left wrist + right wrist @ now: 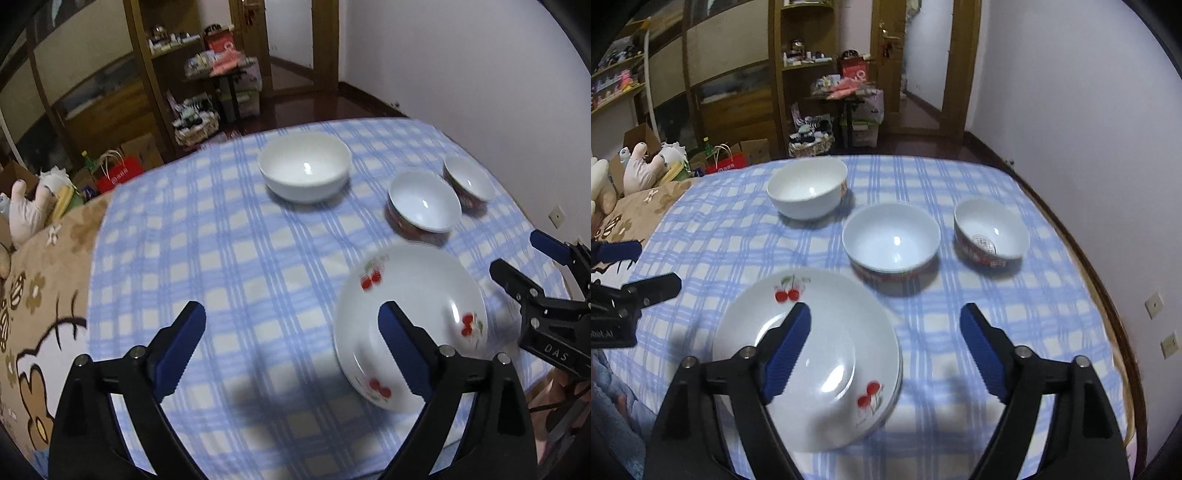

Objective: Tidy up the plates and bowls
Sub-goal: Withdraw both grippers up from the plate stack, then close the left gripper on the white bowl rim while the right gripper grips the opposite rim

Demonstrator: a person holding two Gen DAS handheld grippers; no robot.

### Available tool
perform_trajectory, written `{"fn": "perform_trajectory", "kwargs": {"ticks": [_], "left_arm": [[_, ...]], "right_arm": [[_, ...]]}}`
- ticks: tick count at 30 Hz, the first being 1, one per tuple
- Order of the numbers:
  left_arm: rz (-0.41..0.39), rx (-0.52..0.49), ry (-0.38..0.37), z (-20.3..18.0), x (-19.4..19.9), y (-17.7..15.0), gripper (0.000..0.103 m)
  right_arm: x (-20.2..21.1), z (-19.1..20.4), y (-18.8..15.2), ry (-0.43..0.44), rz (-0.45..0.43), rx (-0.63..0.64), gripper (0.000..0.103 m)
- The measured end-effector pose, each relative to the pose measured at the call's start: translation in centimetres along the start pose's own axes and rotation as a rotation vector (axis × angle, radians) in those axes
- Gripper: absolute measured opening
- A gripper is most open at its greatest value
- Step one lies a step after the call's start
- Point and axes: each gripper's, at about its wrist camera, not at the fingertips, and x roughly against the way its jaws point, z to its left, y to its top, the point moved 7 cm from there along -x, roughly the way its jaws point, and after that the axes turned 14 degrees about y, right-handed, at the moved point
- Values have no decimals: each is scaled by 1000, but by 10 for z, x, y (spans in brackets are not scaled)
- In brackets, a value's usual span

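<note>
A white plate with red cherries [417, 295] [827, 332] lies near the front of the blue checked tablecloth; it looks like a stack of plates. Behind it stand a large white bowl [304, 171] [807, 188], a stack of red-patterned bowls [423, 206] [892, 242] and a smaller red-patterned bowl [469, 182] [991, 232]. My left gripper [291, 350] is open and empty, above the cloth left of the plate. My right gripper [884, 350] is open and empty, above the plate's right edge. Each gripper shows in the other's view, the right gripper [524, 258] and the left gripper [639, 266].
The tablecloth [221, 240] [1015, 314] covers a round table. A brown patterned blanket [37, 295] and plush toys [642, 166] lie to the left. A white wall [1071, 110] is close on the right. Shelves and clutter stand behind.
</note>
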Motion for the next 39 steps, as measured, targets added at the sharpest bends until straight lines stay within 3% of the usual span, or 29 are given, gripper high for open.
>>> {"fn": "perform_trajectory", "kwargs": {"ticks": [12, 19, 25, 35, 37, 39], "left_arm": [[25, 126, 20, 47, -44, 75, 96], [49, 142, 28, 52, -86, 108, 96], [80, 134, 17, 43, -123, 123, 96], [123, 108, 15, 29, -179, 130, 96], [133, 104, 12, 26, -186, 129, 94], [148, 113, 2, 23, -193, 129, 83]], "right_arm": [[-40, -10, 83, 63, -57, -14, 94], [-78, -14, 131, 126, -54, -51, 94], [-122, -17, 147, 164, -5, -99, 94], [-186, -13, 146, 192, 106, -111, 91], [-198, -10, 144, 209, 137, -117, 80], [-207, -9, 143, 218, 158, -124, 79]]}}
